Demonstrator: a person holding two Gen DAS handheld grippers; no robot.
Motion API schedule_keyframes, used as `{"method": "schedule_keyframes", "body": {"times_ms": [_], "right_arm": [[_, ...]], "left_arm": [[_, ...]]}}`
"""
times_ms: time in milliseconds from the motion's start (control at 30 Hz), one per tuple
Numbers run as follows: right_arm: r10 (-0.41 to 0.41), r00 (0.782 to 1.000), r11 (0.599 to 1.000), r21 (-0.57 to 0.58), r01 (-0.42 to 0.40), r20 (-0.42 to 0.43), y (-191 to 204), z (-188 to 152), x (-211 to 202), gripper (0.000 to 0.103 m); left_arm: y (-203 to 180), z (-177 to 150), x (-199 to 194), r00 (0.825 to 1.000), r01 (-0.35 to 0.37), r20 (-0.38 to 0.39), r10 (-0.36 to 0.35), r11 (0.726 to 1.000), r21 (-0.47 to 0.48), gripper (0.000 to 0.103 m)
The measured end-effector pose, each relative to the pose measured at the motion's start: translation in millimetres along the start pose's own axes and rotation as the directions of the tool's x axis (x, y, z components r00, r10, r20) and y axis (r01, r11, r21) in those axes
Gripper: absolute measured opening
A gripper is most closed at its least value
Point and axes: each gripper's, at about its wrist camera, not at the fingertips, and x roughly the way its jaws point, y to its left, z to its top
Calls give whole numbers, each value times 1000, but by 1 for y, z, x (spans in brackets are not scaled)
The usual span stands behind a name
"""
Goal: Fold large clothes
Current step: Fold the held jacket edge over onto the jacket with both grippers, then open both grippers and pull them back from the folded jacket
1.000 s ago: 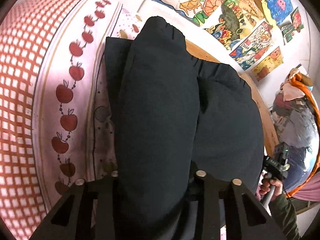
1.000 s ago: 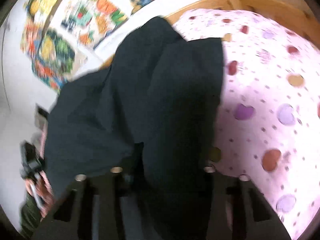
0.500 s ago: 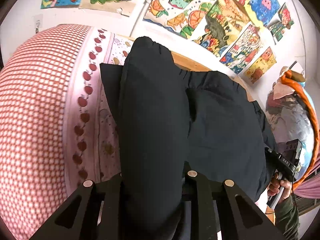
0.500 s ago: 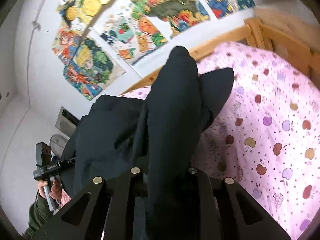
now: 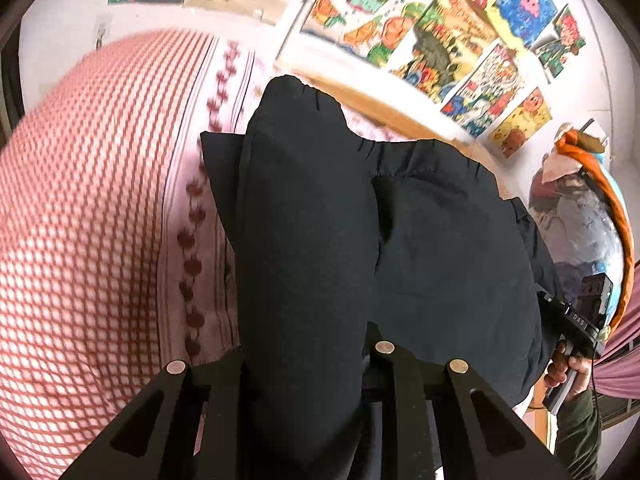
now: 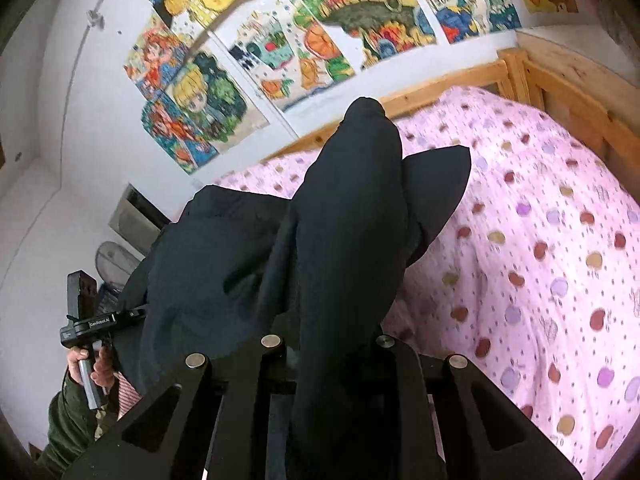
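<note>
Left gripper (image 5: 308, 364): jaws closed narrow on a thick bunched fold of the black garment (image 5: 320, 240), fabric running up between the two fingers and hiding their inner faces. From that grip, cloth rising forward as a rounded ridge, then spreading to the right in a broad gathered sheet with small pleats along its upper edge. Far right end of that sheet reaching the other hand-held unit, seen at the picture's right edge with a hand (image 5: 568, 364) around its handle.

Right gripper (image 6: 332, 356): jaws likewise pinched on a fold of the same black garment (image 6: 348, 248), fabric filling the gap between the fingers. Cloth standing up ahead as a tall narrow ridge; a flat pointed flap jutting out to the right just behind it; a looser, creased mass sagging to the left toward the other unit, gripped by a hand (image 6: 86, 364) at lower left.

Garment held up between both grippers, above the bed. Lower edge hidden, so contact with the bedding impossible to judge.

Below and right in the right wrist view: pink bedsheet (image 6: 560, 260) printed with apples, inside a wooden bed frame (image 6: 568, 80). In the left wrist view: red checked quilt (image 5: 80, 240) with an apple border, left of the garment. Colourful posters (image 6: 320, 40) on the white wall behind.
</note>
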Motion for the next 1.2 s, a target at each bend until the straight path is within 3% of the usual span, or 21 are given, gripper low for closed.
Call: {"method": "schedule_keyframes", "body": {"times_ms": [233, 367, 467, 533, 600, 667, 767, 833, 1000, 1200], "right_arm": [[-86, 996, 996, 34, 88, -34, -25, -17, 18, 17], [-149, 987, 987, 46, 152, -51, -30, -21, 25, 25], [-206, 977, 977, 37, 208, -61, -30, -25, 28, 40], [-245, 968, 968, 34, 247, -55, -29, -28, 26, 65], [-269, 962, 963, 27, 270, -41, -26, -29, 23, 73], [-309, 951, 951, 2, 310, -14, -20, -29, 18, 78], [-352, 935, 935, -23, 353, 35, -10, -27, 7, 85], [-368, 927, 928, -33, 371, 72, -4, -24, -3, 89], [-395, 901, 909, -67, 412, 177, 16, -21, -27, 95], [-376, 880, 907, -81, 414, 291, 40, -22, -59, 101]], "left_arm": [[14, -14, 28, 1000, -26, 10, 26, 1000, 3, 25], [16, -17, 30, 997, -72, 6, 72, 997, 15, 40], [13, -22, 28, 990, -142, 20, 142, 989, 34, 54], [8, -25, 26, 979, -200, 46, 198, 978, 55, 69], [4, -29, 22, 968, -241, 81, 236, 969, 62, 75], [1, -32, 14, 957, -274, 119, 266, 960, 54, 89], [-5, -35, 1, 935, -314, 182, 305, 949, 24, 98], [-9, -37, -8, 925, -321, 217, 311, 947, 14, 101], [-30, -43, -36, 880, -358, 348, 324, 933, 37, 103], [-57, -55, -62, 855, -366, 423, 302, 927, 79, 103]]}}
